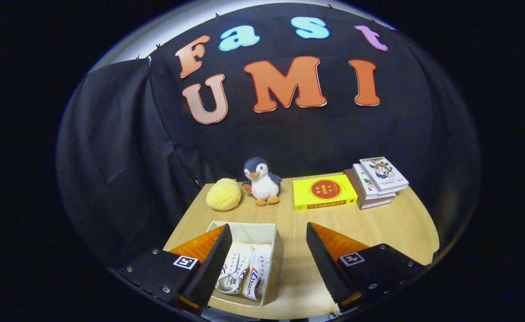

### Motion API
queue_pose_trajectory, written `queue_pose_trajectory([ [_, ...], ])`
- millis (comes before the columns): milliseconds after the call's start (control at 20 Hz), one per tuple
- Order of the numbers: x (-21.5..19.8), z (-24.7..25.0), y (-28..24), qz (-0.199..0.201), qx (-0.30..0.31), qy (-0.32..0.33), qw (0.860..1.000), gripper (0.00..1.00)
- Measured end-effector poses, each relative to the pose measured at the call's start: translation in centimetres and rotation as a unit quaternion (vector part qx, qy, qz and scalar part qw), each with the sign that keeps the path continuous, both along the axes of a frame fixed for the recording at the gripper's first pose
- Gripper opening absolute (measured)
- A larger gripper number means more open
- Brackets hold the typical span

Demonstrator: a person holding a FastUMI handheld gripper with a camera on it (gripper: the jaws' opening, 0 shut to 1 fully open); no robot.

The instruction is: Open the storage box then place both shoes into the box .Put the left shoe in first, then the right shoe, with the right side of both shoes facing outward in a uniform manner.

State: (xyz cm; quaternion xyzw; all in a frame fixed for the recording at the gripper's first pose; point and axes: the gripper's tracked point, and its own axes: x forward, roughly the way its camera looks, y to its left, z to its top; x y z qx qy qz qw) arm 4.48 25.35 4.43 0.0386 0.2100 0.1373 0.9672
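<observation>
Light wooden tabletop [378, 228] in dark booth; both white canvas shoes [244, 273] already inside open white storage box [262, 235] near front-left corner.
Gripper [266, 261] spread wide, holding nothing, over box; could bump box wall if lowered.

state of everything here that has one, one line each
storage box: open, two shoes inside
shoes: side by side in the box
gripper: fingers open, holding nothing, above the box
book stack: closed, piled
yellow book: closed, flat
penguin toy: upright
</observation>
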Motion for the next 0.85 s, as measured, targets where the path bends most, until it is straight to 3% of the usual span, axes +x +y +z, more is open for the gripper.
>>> queue_pose_trajectory([
  [400, -1.3, 5.1, -10.8, -0.013, 0.013, -0.071, 0.997, 0.99],
  [850, -1.7, 4.9, -19.4, -0.067, 0.001, -0.099, 0.993, 0.98],
])
